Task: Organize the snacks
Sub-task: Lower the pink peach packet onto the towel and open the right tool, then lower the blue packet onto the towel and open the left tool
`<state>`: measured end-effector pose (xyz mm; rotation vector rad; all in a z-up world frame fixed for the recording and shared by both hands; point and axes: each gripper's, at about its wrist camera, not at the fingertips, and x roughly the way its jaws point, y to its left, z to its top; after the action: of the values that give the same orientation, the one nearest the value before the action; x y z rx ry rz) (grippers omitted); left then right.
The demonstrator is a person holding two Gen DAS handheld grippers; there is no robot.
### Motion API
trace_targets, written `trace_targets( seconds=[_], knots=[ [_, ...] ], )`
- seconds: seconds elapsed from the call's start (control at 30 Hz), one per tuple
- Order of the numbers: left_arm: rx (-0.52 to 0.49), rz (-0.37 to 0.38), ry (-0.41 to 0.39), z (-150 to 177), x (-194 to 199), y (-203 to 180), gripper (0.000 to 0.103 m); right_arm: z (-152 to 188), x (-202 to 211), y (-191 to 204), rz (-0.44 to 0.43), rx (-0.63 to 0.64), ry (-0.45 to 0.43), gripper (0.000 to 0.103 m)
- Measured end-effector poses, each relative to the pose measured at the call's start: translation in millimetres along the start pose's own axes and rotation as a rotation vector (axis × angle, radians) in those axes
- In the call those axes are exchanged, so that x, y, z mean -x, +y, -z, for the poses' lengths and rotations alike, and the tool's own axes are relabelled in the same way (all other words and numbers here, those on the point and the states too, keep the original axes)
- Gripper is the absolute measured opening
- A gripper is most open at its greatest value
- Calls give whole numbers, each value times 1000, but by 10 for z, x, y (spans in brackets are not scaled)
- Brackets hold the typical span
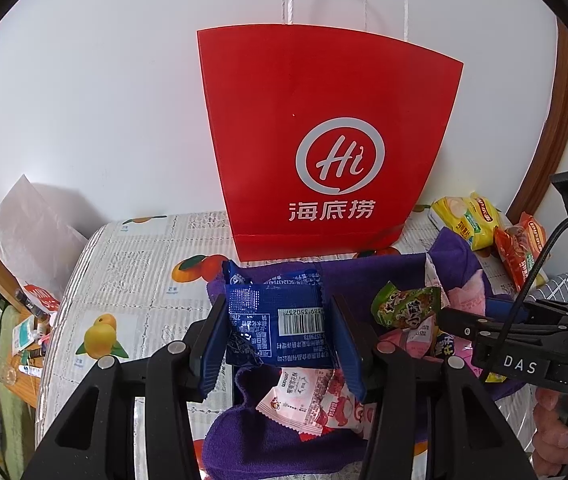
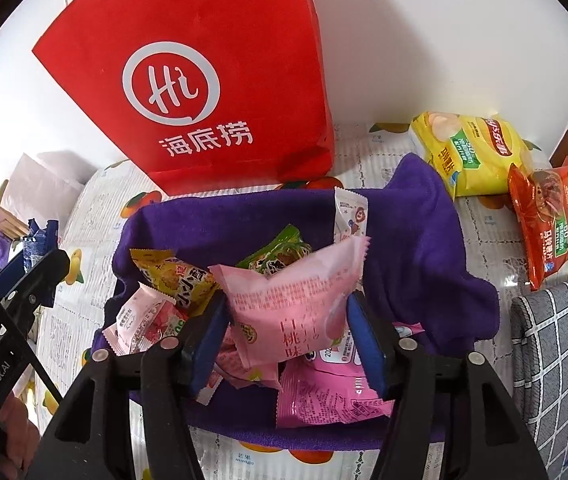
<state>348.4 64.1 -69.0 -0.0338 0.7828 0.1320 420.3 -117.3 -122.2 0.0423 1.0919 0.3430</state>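
A dark blue snack packet [image 1: 275, 320] with a barcode sits between the blue pads of my left gripper [image 1: 277, 308], which is shut on it above a purple cloth [image 1: 364, 276]. A red paper bag [image 1: 324, 140] with white rope handles stands upright behind the cloth. In the right wrist view a pink snack packet [image 2: 292, 304] stands tilted between the pads of my right gripper [image 2: 286, 304], and both pads touch its sides. Under it on the purple cloth [image 2: 404, 240] lie a green packet [image 2: 279, 248], a yellow packet [image 2: 175, 280] and more pink ones.
A yellow chips bag [image 2: 472, 152] and a red chips bag [image 2: 552, 216] lie at the back right on the fruit-print table cover [image 1: 123, 280]. A grey checked cloth [image 2: 556, 340] is at the right edge. White paper [image 1: 31, 232] and clutter sit beyond the table's left edge.
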Motion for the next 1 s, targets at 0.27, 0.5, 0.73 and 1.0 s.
trace_targets(
  seconds=[0.27, 0.5, 0.73, 1.0],
  knots=[
    [-7, 7, 7, 11, -31, -11, 48, 1, -16, 45, -1, 16, 14, 67],
    [-13, 9, 17, 26, -69, -34, 48, -18, 152, -12, -12, -7, -26, 67],
    [-47, 9, 42, 78, -169, -133, 48, -56, 455, -165, -20, -62, -104, 67],
    [-83, 9, 71, 180, -263, -271, 49, -65, 550, -232, -48, -95, -121, 67]
  ],
)
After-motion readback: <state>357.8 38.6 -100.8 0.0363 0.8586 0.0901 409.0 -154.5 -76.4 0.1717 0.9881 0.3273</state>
